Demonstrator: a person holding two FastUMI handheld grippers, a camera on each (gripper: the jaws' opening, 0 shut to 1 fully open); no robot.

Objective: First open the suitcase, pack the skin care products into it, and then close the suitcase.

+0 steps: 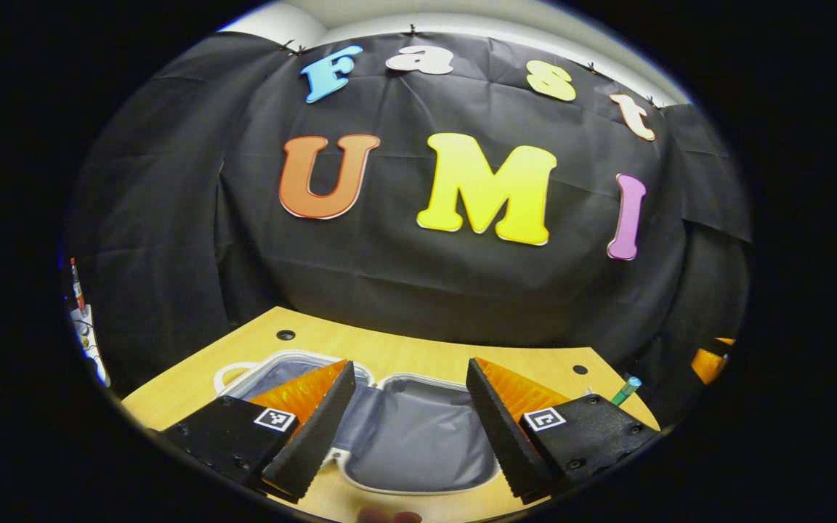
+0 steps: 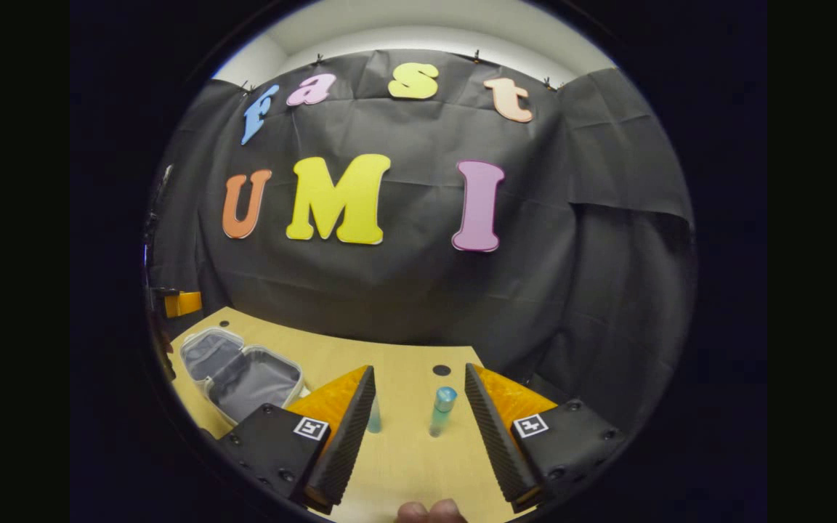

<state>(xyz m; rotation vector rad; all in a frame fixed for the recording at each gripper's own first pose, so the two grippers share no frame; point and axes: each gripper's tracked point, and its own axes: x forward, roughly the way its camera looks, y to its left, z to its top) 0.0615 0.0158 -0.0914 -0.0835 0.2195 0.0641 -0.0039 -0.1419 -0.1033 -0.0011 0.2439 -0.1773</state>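
Suitcase (image 2: 244, 374) lies opened flat on the desk (image 2: 404, 450), grey fabric lining exposed within a pale hard rim. A slim teal-capped bottle (image 2: 440, 410) stands upright well right of it — best pinched mid-body. Right gripper (image 2: 418, 428) and left gripper (image 1: 410, 428) are both held spread, empty.

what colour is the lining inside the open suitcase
Grey, with a white rim around the suitcase. It shows best in the left gripper view.
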